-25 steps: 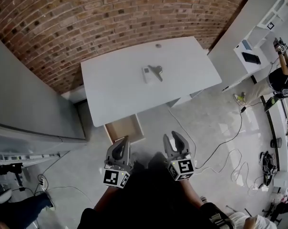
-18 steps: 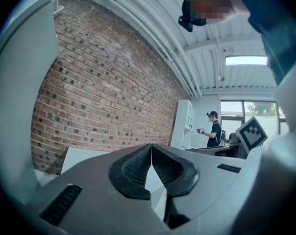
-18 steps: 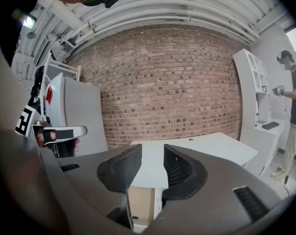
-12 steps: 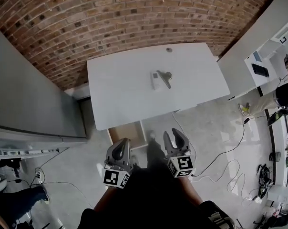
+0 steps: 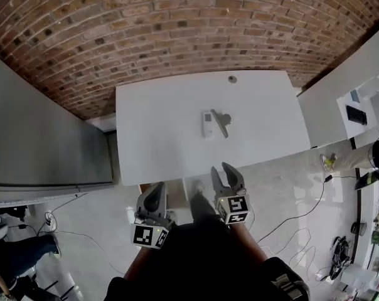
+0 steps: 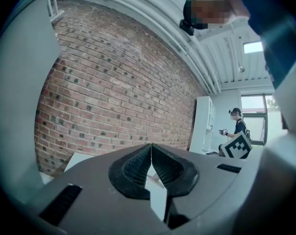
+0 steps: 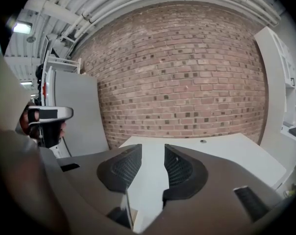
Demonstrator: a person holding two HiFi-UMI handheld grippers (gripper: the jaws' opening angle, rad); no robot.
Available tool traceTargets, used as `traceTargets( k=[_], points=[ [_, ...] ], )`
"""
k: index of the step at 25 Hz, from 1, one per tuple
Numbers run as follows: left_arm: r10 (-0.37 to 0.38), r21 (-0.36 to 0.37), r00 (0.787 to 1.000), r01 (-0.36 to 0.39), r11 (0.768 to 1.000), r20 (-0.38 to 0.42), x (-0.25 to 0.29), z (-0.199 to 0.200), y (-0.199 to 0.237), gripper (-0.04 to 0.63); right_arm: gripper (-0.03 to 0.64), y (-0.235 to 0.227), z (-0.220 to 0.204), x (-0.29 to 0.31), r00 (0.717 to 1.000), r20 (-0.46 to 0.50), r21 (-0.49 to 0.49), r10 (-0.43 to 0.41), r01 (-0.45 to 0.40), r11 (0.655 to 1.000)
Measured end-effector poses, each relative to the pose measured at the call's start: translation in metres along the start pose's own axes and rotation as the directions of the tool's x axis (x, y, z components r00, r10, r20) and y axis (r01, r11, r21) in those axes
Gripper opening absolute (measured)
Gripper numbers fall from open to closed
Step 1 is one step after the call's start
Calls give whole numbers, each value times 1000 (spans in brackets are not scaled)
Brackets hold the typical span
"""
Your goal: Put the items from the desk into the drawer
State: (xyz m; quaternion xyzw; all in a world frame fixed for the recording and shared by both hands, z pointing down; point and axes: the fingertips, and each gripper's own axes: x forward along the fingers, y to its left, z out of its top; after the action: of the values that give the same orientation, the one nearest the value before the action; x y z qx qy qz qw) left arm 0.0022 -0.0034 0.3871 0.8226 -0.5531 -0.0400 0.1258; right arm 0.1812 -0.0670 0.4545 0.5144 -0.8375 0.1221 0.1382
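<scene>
In the head view, a small white rectangular device and a grey metal clip lie just beside each other mid-way across the plain white desk, well ahead of both grippers. The light wooden drawer shows only as a sliver under the near edge. The step looks like the reach. The right gripper would do best to pass over the edge and take the flat device across its narrow side, since the smooth top may let it slide.

In the left gripper view, the left gripper has its jaws together, empty, and it must open before grasping.

In the right gripper view, the jaws stand apart with only bare desktop between them. A red brick wall rises behind.
</scene>
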Motion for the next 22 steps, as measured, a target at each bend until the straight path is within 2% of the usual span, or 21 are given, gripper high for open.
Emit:
traceTargets(
  k=[3,9,13,18,22],
  points=[
    [36,2,999,-36,999,2,22,5,1,5,115,-22,-13,38,999,-46,0,22,-22,1000],
    [140,-18,990,-141,990,-26,43,-1,12,5,170,-53,-61,109,980,-190,20,66,-63,998],
    [178,-19,983,-179,984,-35,57,-4,18,5,197,-76,-89,153,964,-260,30,53,-47,998],
    [218,-26,975,-219,975,-37,69,-4,21,5,231,-100,-131,202,927,-374,42,28,-13,999],
    [243,-33,969,-245,969,-50,71,-8,25,5,247,-109,-178,229,879,-475,75,27,9,997]
  ],
)
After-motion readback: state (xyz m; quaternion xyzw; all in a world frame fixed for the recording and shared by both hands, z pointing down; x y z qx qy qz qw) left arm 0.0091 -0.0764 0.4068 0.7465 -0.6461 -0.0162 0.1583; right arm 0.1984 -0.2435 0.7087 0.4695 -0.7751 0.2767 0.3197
